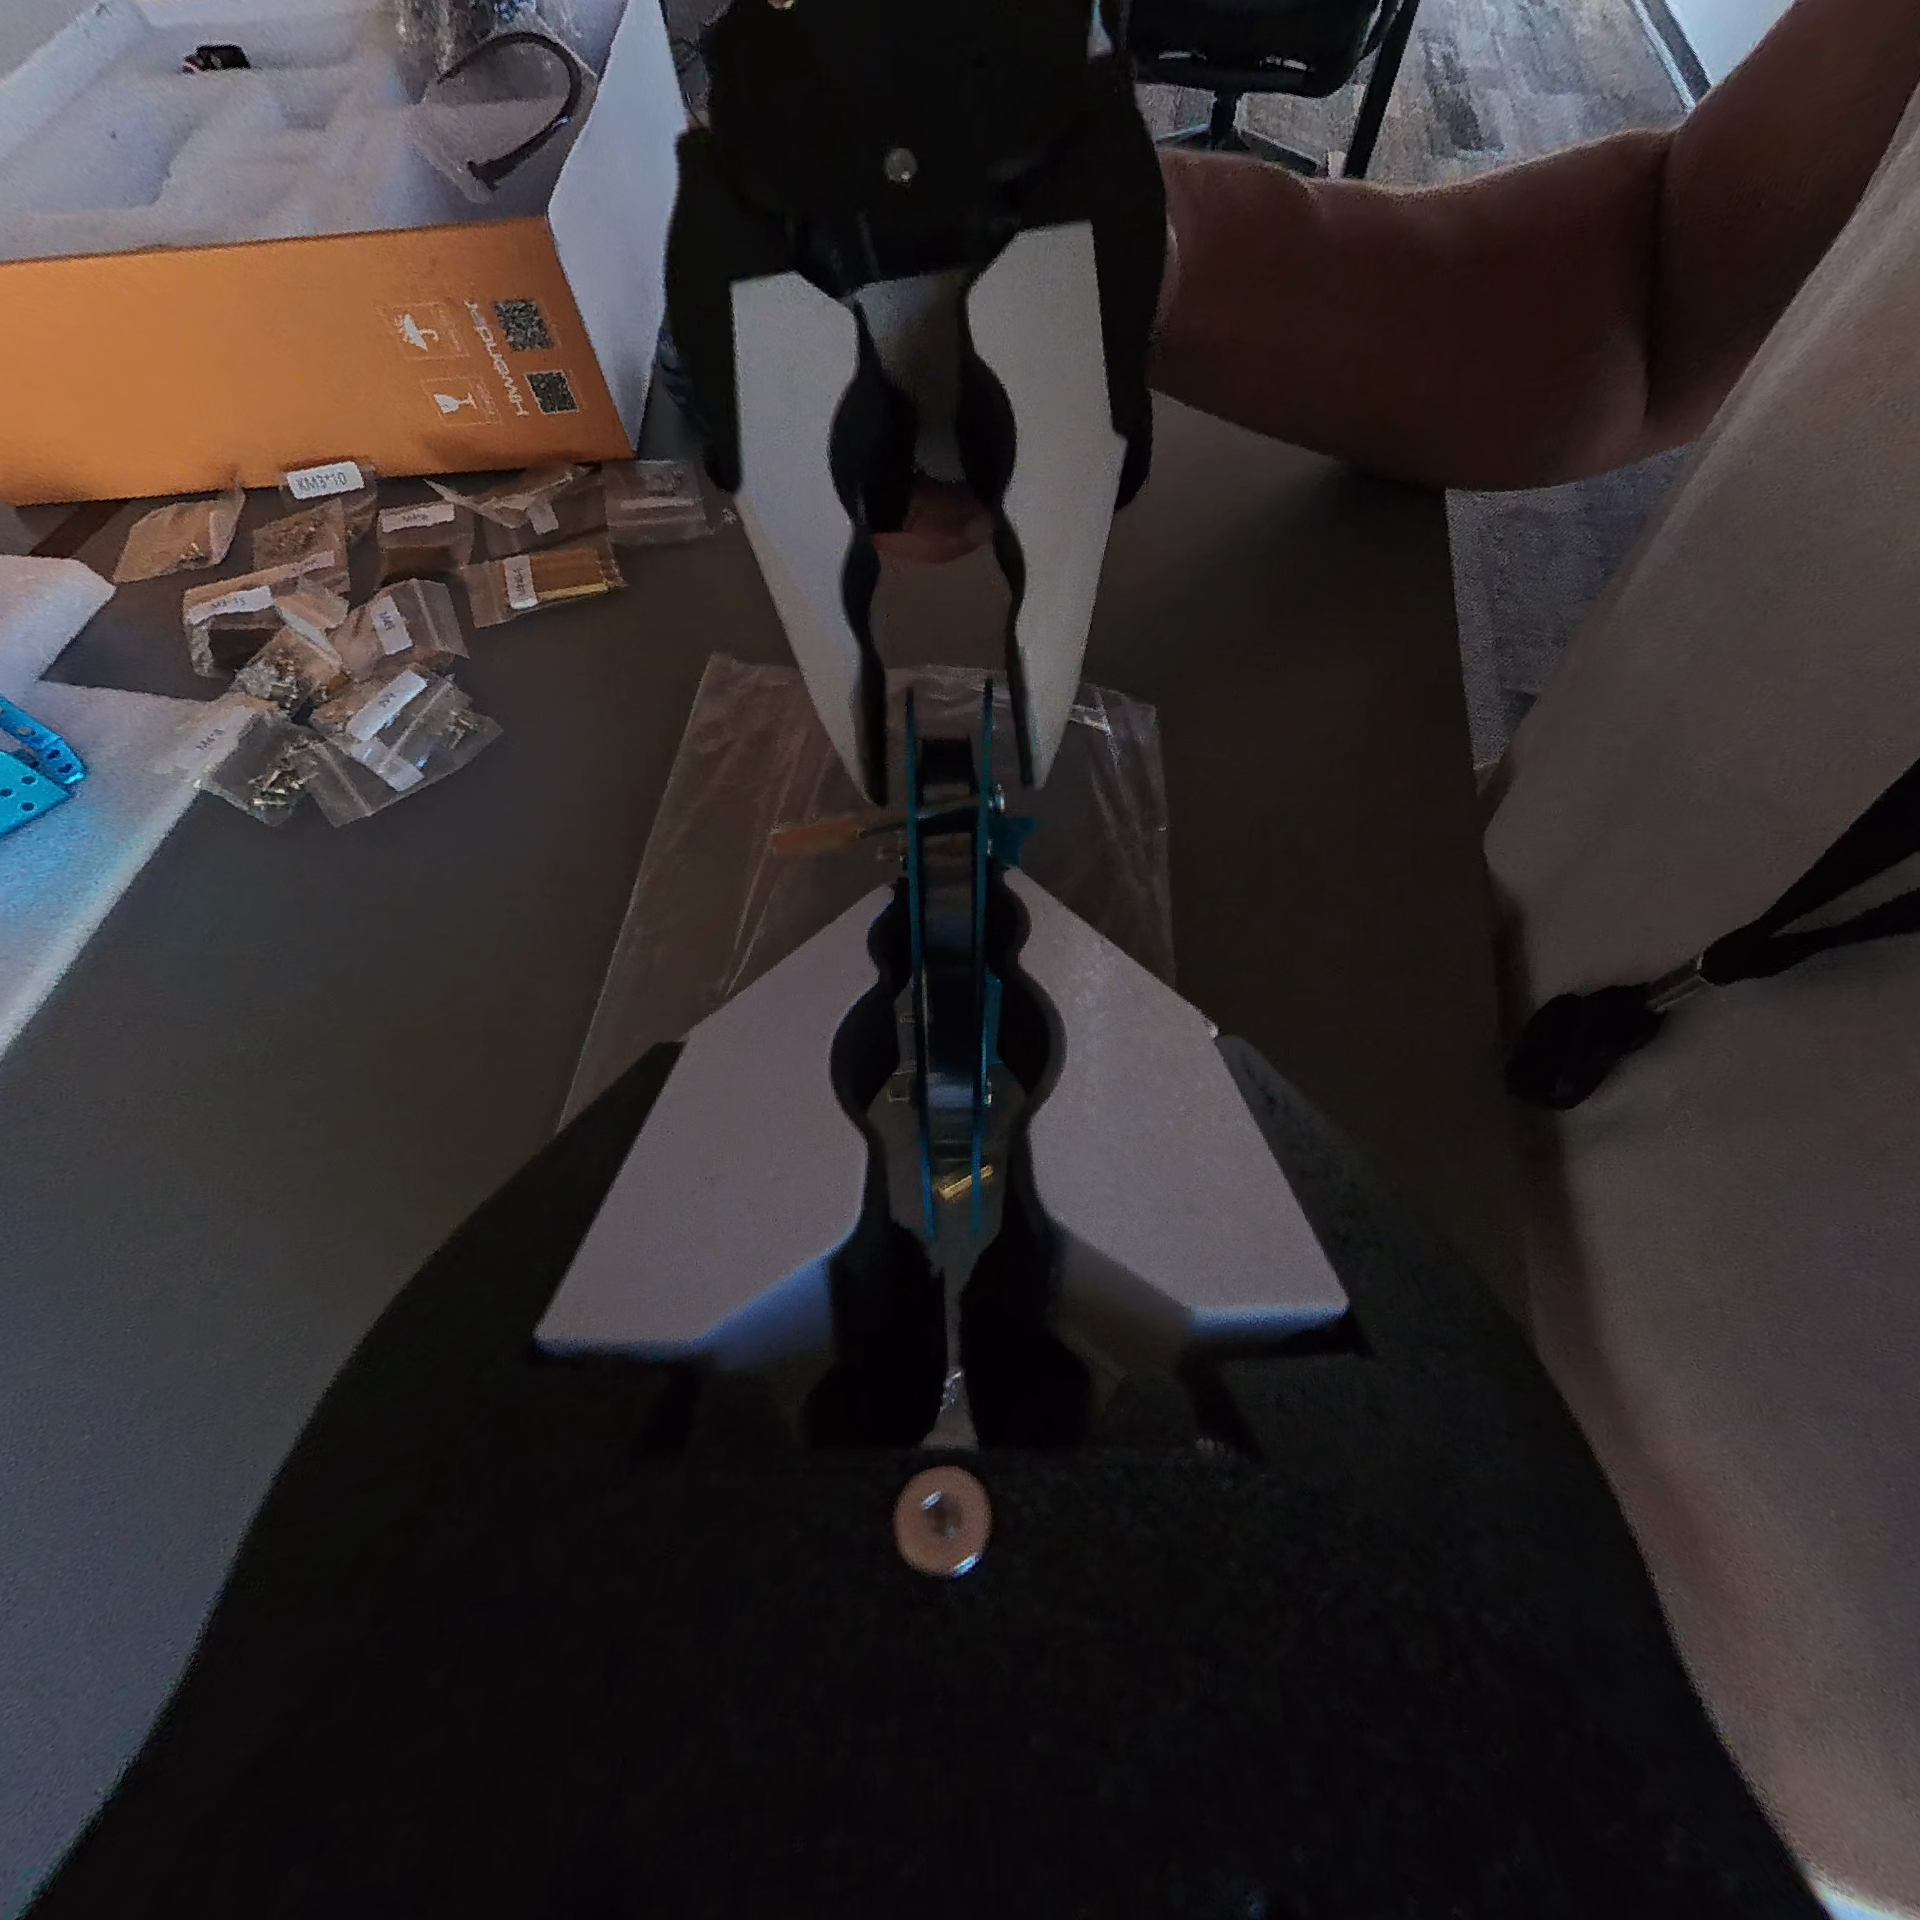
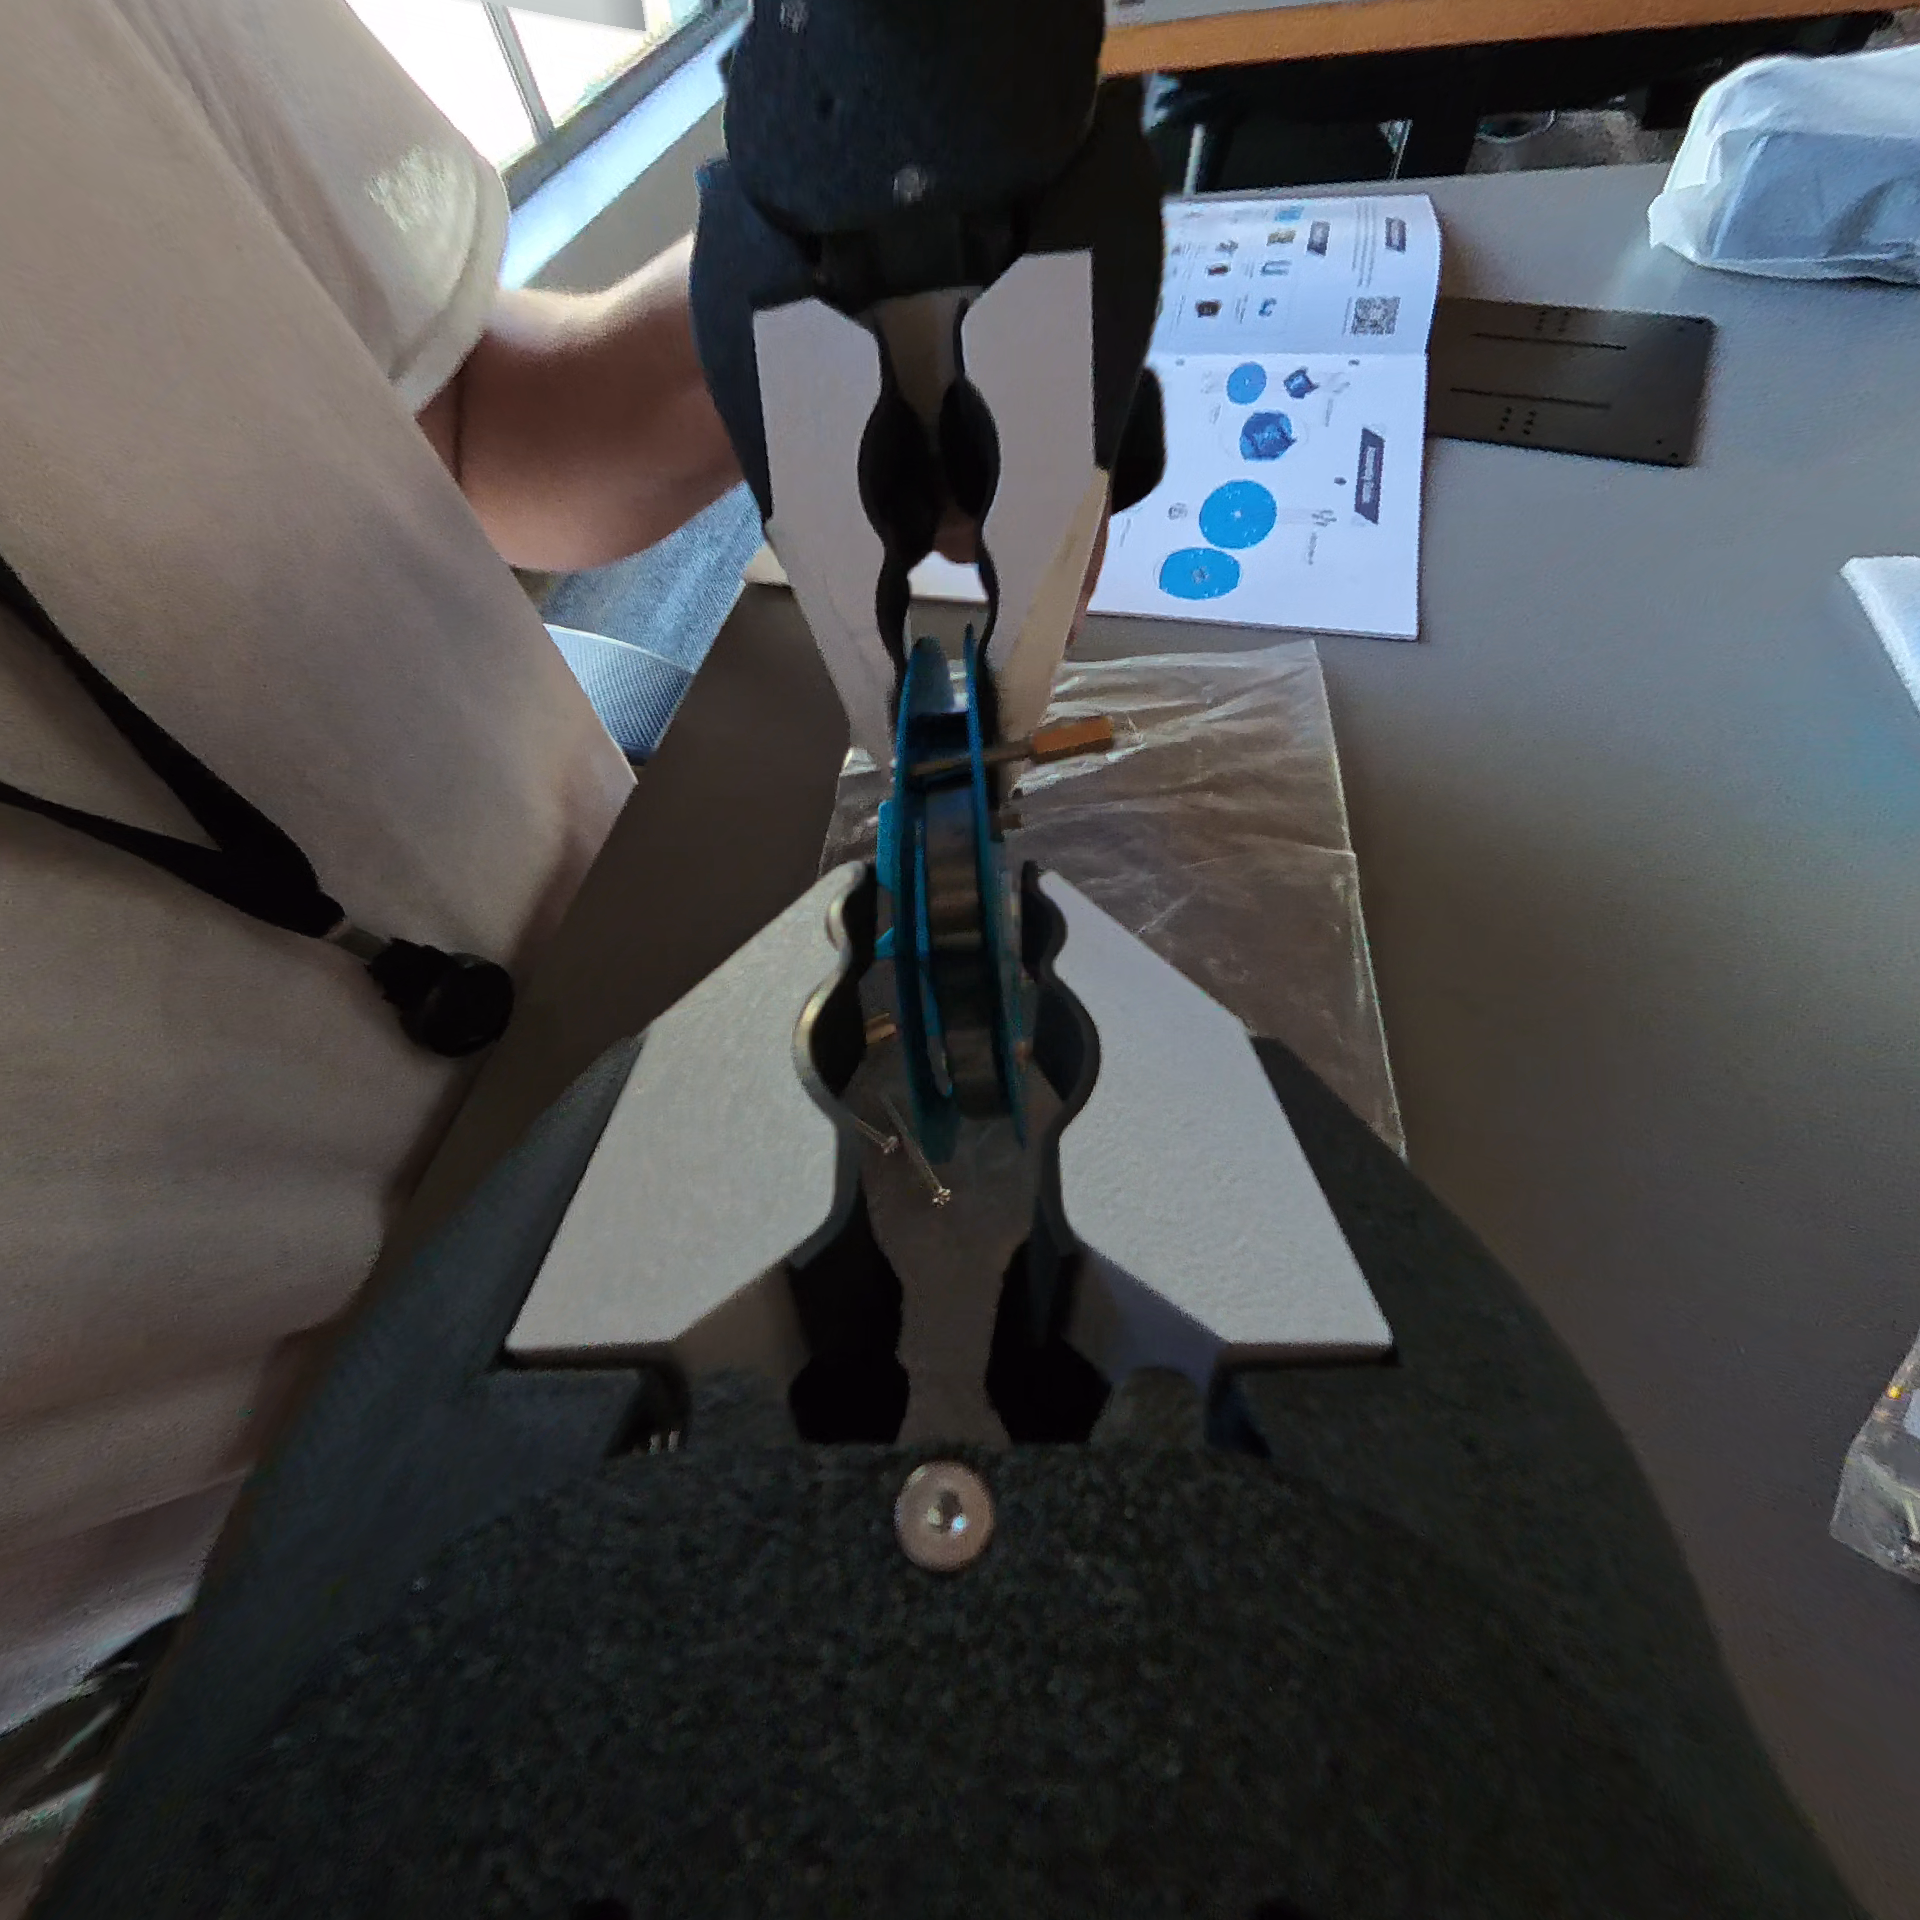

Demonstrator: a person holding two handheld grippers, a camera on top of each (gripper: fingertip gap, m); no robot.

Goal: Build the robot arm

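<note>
A blue two-disc metal assembly (image 1: 948, 997) is held edge-on between two facing grippers above a clear plastic sheet (image 2: 1195, 831) laid on the grey bench (image 2: 1610, 727). Small clear bags of screws (image 1: 332, 665) are heaped to its left before an orange cardboard box (image 1: 260, 353), and an open printed booklet (image 2: 1288, 416) is laid behind the sheet.

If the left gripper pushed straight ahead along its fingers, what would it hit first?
Likely the right gripper, which faces it tip to tip. Both are shut on the same blue disc assembly, so that part would press into the opposing fingertips first.

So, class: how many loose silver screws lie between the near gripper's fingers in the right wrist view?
2: one screw lies beside the other screw, just left of the blue disc assembly; more may be hidden behind it.
</note>
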